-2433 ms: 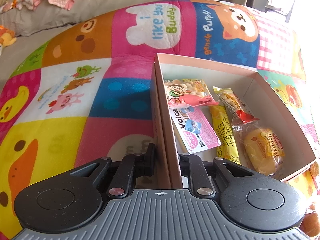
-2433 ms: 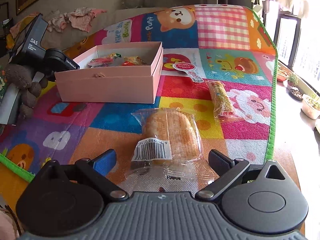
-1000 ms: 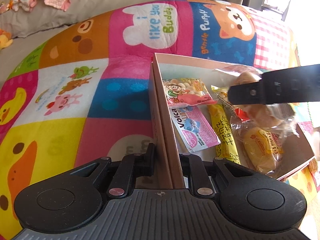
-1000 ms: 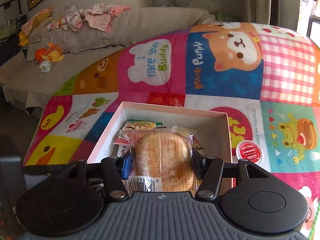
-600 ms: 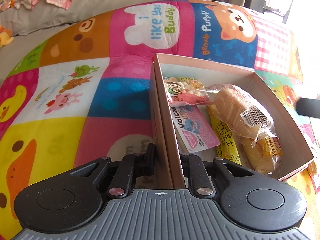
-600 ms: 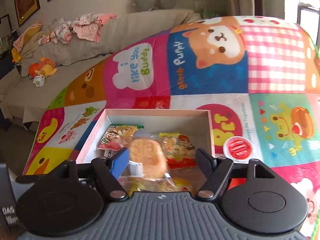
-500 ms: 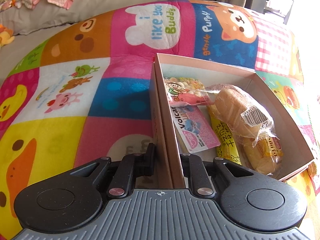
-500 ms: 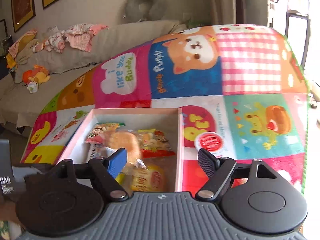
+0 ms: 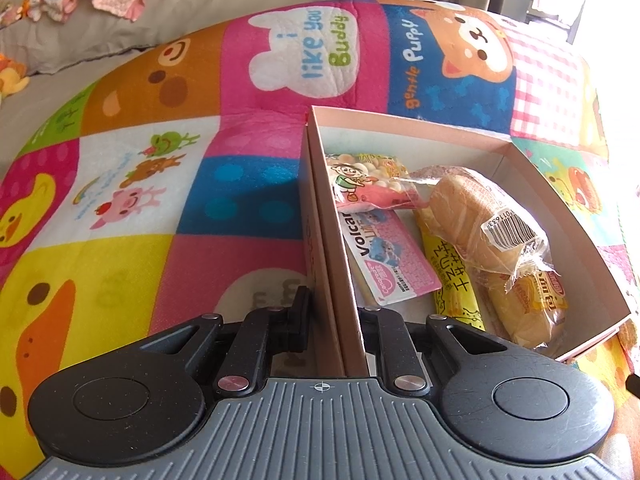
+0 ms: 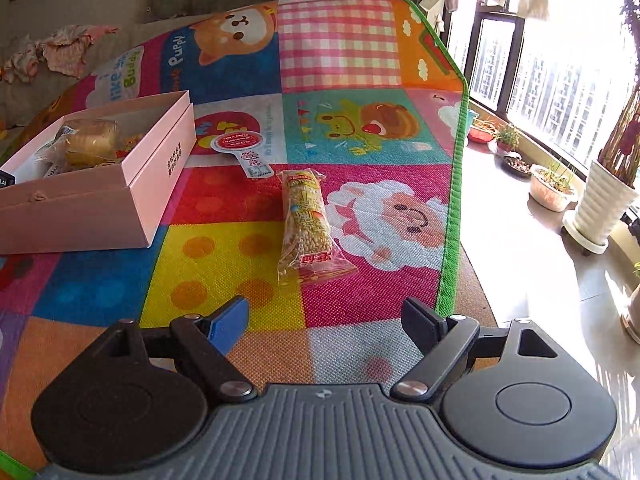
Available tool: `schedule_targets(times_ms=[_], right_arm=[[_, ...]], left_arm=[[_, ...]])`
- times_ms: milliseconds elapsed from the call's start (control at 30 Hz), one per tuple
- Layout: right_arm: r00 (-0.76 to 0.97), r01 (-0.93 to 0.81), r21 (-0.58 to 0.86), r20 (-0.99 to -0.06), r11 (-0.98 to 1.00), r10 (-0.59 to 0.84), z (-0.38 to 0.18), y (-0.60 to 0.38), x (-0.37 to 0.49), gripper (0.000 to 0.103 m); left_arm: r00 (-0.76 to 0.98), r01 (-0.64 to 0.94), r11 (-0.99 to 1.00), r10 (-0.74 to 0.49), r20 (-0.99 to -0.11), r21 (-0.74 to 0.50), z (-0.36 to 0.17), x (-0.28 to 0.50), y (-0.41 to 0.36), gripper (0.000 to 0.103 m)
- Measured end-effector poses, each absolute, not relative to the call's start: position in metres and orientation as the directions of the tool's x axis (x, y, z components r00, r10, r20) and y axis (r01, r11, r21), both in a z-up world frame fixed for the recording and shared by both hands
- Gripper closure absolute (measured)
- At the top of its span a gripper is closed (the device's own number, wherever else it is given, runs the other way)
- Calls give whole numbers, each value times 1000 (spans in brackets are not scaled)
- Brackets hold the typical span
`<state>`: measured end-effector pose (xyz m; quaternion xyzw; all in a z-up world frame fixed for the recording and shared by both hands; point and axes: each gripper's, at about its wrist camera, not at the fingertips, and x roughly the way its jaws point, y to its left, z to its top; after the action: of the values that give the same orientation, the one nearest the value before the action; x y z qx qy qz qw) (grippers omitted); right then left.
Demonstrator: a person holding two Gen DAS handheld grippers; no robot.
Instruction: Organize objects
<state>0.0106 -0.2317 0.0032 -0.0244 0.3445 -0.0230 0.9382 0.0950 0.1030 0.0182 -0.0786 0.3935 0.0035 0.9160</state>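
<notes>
My left gripper [image 9: 334,312] is shut on the near wall of the pink box [image 9: 326,216], one finger outside and one inside. In the box lie a wrapped bread roll [image 9: 464,210], a pink Volcar packet [image 9: 390,264], a yellow bar and other snacks. In the right wrist view my right gripper [image 10: 326,322] is open and empty above the play mat. A long yellow snack bag [image 10: 306,228] lies on the mat just beyond it. A red-and-white round-headed packet [image 10: 242,150] lies farther off, beside the box [image 10: 152,176].
The colourful mat [image 10: 348,128] ends at a green edge [image 10: 454,216] on the right, with bare floor and potted plants [image 10: 608,196] by the window. A grey sofa with clothes [image 9: 80,12] stands behind the mat.
My right gripper let the bread roll go into the box, opened, and swung right and back over the mat toward the yellow snack bag. My left gripper kept still on the box wall.
</notes>
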Motion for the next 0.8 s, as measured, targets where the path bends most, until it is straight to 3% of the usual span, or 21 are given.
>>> schedule_targets(times_ms=[200,400,533,800], right_arm=[[792,-91,-16,-608,996,62,37,-224,55,19],[697,-213,32,-695,977,175,38,-222,153,19],[673,-276,-30,-720,961,171,25,-208,194,19],[600,-294,117,-749,948,279,12,-214,250,24]], left_arm=[[681,-71,988,-53,-730,-138,19,97,103,86],[679,-69,987,-60,-731,-145,19,97,104,86],[678,-59,988,-65,-732,-142,19,98,104,86],[687,-59,987,-70,-724,-151,18,96,105,86]])
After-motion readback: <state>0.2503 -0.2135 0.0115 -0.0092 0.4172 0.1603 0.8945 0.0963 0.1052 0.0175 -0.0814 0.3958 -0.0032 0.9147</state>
